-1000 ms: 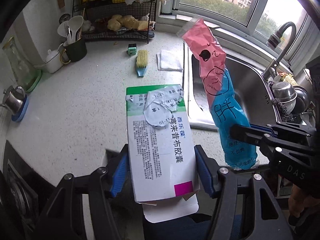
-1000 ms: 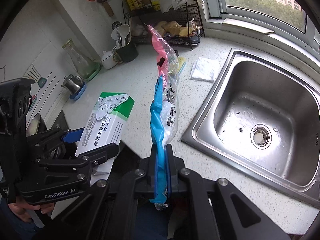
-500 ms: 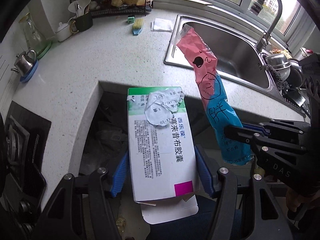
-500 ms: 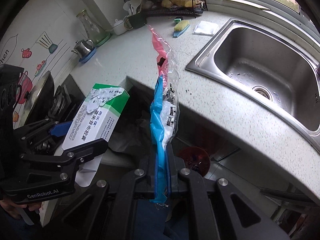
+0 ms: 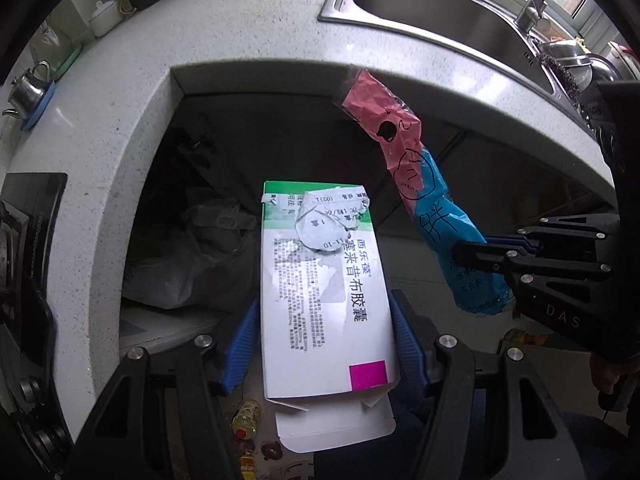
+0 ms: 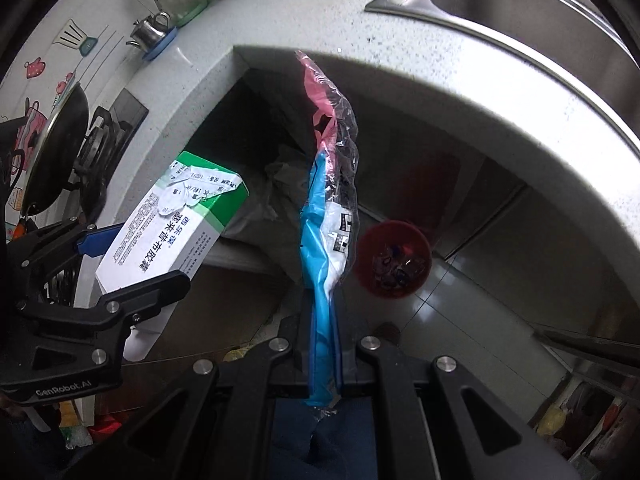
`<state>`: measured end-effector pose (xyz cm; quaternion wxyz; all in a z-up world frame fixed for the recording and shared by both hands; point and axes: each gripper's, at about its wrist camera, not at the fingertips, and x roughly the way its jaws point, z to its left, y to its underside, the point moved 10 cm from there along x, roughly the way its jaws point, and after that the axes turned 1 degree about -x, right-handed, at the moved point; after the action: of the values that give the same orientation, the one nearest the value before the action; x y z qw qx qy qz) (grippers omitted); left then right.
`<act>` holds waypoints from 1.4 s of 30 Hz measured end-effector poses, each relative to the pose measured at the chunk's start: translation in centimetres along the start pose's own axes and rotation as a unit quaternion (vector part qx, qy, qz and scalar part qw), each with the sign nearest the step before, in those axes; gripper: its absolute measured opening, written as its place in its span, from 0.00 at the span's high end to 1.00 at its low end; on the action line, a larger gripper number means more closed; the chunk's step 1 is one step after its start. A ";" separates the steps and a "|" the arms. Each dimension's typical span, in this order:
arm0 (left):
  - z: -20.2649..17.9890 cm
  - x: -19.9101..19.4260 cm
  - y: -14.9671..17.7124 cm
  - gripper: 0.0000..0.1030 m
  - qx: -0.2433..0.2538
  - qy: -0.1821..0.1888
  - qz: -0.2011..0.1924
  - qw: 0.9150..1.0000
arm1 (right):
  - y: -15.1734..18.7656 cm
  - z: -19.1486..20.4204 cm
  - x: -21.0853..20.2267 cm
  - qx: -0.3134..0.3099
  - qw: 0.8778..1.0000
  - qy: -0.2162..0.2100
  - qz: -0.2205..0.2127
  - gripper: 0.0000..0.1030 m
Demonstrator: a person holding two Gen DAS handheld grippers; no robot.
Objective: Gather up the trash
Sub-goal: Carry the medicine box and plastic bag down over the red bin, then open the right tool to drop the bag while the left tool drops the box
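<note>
My left gripper [image 5: 323, 332] is shut on a white and green medicine box [image 5: 316, 264], its blue pads pressed on the box's two long sides. The box's bottom flap hangs loose. To its right, my right gripper [image 5: 480, 256] is shut on a crumpled pink and blue plastic wrapper [image 5: 424, 200]. In the right wrist view the wrapper [image 6: 326, 208] stands up from the closed jaws of my right gripper [image 6: 324, 344], with the box [image 6: 176, 228] at the left. Both grippers point down past the counter's edge. A red bin [image 6: 394, 260] holding scraps stands on the floor just right of the wrapper.
The speckled countertop [image 5: 120, 112] curves around a dark recess holding a grey bag [image 5: 192, 264]. The steel sink [image 5: 440, 4] lies at the top right, and a stove [image 5: 20, 240] at the left. Small litter [image 5: 246, 420] lies on the floor below the box.
Both grippers have drawn back from over the counter and sunk below its edge, tilting down to face the floor. The red bin has come closer. Both grips are unchanged.
</note>
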<state>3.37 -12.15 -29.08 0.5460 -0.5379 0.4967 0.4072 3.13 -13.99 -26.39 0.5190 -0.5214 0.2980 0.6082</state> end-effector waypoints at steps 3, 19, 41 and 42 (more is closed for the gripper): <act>0.2 3.3 0.5 0.42 -0.006 0.010 0.022 1.000 | 0.5 -1.0 2.6 0.011 1.000 0.004 0.027 0.94; 3.0 24.6 2.5 0.42 0.031 -0.014 0.089 0.996 | 3.7 -9.5 22.8 0.063 0.986 0.044 0.151 0.94; 4.1 41.5 3.3 0.42 0.052 0.003 0.122 0.991 | 5.4 -14.3 39.3 0.091 0.970 0.027 0.223 0.87; 4.1 41.8 3.3 0.42 0.053 0.003 0.123 0.991 | 5.2 -14.5 39.1 0.088 0.972 0.032 0.215 0.84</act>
<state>7.86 -11.49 -71.00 0.5181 -0.4443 0.5814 0.4428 6.14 -16.06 -68.29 0.4099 -0.4163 0.4722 0.6601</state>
